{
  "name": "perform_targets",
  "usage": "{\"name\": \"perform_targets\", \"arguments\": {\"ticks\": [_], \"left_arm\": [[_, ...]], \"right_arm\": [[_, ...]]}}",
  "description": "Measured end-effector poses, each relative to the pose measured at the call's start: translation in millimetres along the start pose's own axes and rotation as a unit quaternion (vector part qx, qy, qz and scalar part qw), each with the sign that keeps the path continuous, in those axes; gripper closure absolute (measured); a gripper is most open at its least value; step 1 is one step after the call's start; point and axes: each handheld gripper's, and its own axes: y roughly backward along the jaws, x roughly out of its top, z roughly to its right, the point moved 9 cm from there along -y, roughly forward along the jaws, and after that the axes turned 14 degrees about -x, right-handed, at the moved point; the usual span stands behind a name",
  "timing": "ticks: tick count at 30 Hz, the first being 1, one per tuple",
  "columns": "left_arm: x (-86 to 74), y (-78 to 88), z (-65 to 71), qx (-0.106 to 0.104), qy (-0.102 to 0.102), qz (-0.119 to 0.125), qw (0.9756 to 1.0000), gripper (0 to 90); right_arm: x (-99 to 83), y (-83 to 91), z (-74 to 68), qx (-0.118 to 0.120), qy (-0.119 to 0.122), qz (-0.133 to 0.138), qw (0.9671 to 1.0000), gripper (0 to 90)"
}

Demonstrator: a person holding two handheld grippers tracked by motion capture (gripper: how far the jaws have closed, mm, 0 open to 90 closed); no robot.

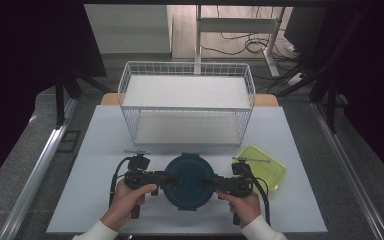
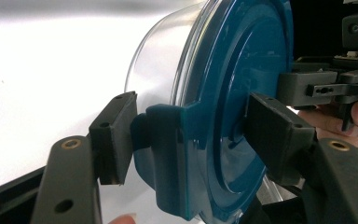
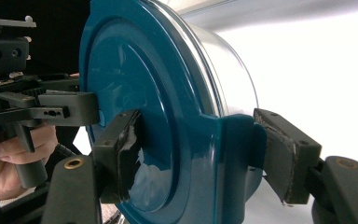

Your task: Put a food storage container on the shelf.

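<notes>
A round clear container [image 2: 156, 60] with a dark blue lid [image 1: 189, 180] stands on the white table [image 1: 105, 145] near its front edge. My left gripper [image 1: 172, 179] comes in from the left and is shut on the lid's left latch tab [image 2: 163, 154]: one pad presses the tab's outer face, the other the lid's top. My right gripper [image 1: 206, 181] mirrors it from the right, shut on the right latch tab [image 3: 235, 149]. In the left gripper view my left gripper [image 2: 191, 140] straddles the rim, as my right gripper [image 3: 200, 149] does in its own view. Both are rolled onto their sides.
A white wire basket shelf [image 1: 187, 102] with two levels stands behind the container at the table's back. A yellow-green flat box [image 1: 261, 166] lies just right of my right hand. Table edges run close on both sides.
</notes>
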Motion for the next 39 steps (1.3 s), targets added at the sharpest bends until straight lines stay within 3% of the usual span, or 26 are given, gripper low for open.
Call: {"name": "perform_targets", "arguments": {"ticks": [9, 22, 39], "left_arm": [[5.1, 2.0, 4.5, -0.001, -0.007, 0.003, 1.0, 36.3], [35.5, 11.8, 24.4, 0.0, -0.033, 0.013, 0.9994, 36.3], [58.8, 18.4, 37.5, -0.005, -0.042, 0.016, 0.999, 36.4]], "right_arm": [[4.8, 4.8, -2.0, 0.001, 0.006, 0.006, 1.0, 33.8], [32.2, 22.7, -14.3, 0.0, 0.024, 0.035, 0.9991, 33.8], [56.3, 38.8, -23.4, -0.005, 0.034, 0.048, 0.9983, 33.7]]}}
